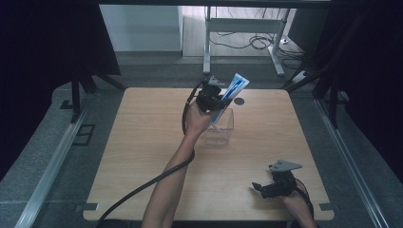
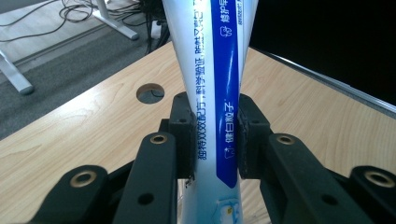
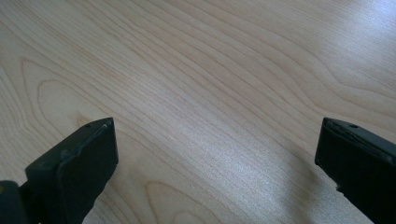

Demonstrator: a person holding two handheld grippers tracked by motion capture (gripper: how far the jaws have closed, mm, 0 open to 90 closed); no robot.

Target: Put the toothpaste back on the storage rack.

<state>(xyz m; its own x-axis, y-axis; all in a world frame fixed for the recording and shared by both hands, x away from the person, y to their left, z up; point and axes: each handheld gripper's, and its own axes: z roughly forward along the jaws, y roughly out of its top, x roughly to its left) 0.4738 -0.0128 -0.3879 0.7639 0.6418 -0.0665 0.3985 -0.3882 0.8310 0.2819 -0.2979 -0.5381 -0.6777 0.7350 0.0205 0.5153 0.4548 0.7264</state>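
My right tool [image 1: 257, 186]: near me at the desk's front edge, well short of the clear plastic box; pads wide apart, nothing between them.
Light wooden desk [image 1: 142, 156]: bare grain under that tool.
Clear plastic box [image 1: 221, 128]: mid-desk.
My left tool [image 1: 223, 99]: just above the box, clamped on the tube.
White-and-blue toothpaste tube [image 1: 231, 92]: tilted, lower end over the box.

left hand-held gripper [image 1: 223, 100] clamped, right [image 1: 259, 186] agape.
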